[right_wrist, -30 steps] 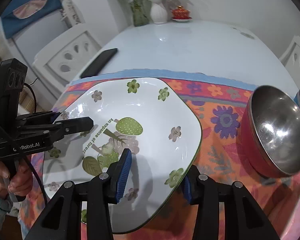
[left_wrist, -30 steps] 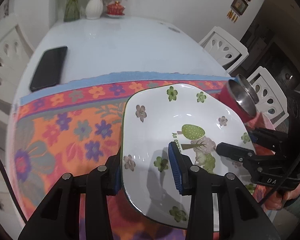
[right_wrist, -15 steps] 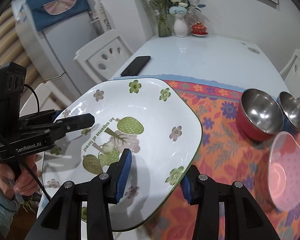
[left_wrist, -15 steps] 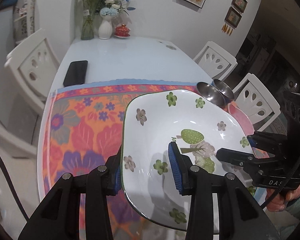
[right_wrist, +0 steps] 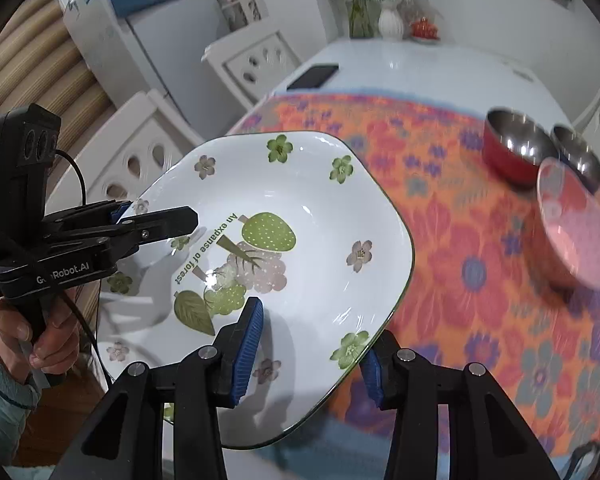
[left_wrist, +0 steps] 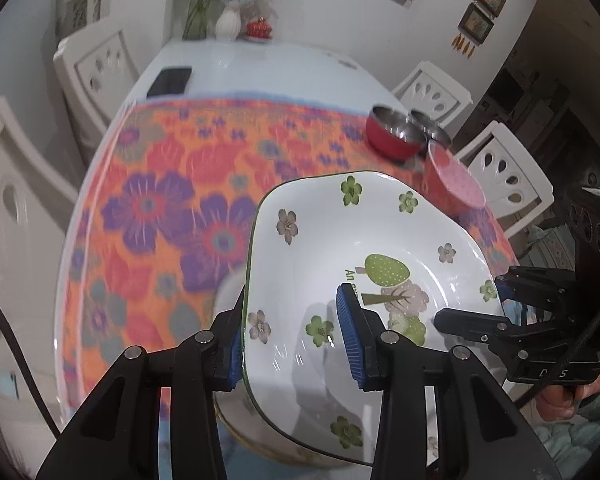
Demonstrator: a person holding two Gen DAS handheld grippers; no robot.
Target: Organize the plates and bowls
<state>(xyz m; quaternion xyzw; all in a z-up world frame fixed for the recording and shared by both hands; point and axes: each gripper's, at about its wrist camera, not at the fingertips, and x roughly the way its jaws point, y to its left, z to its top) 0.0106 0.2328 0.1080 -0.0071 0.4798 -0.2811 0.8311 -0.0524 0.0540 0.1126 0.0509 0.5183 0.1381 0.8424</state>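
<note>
Left wrist view shows the big white plate (left_wrist: 364, 280) with green flowers held up in the air above the flowery cloth (left_wrist: 172, 208). The left claw (left_wrist: 292, 340) is pinching the plate's left edge, one blue pad on top and one under the rim. The right claw (right_wrist: 308, 344) is pinching the other edge the same way. So both claws hold one plate, each on its own side.

Off to the side sit a red bowl (left_wrist: 394, 136), a second shiny bowl (left_wrist: 430, 128) touching it, and a pink bowl (left_wrist: 456, 184) leaning close to the plate's far edge.

I think the plate could slip, because it is smooth and each claw only bites a thin bit of rim. If one hand moves faster than the other, the plate may twist loose and fall. It could also bump the pink bowl and knock it over.
</note>
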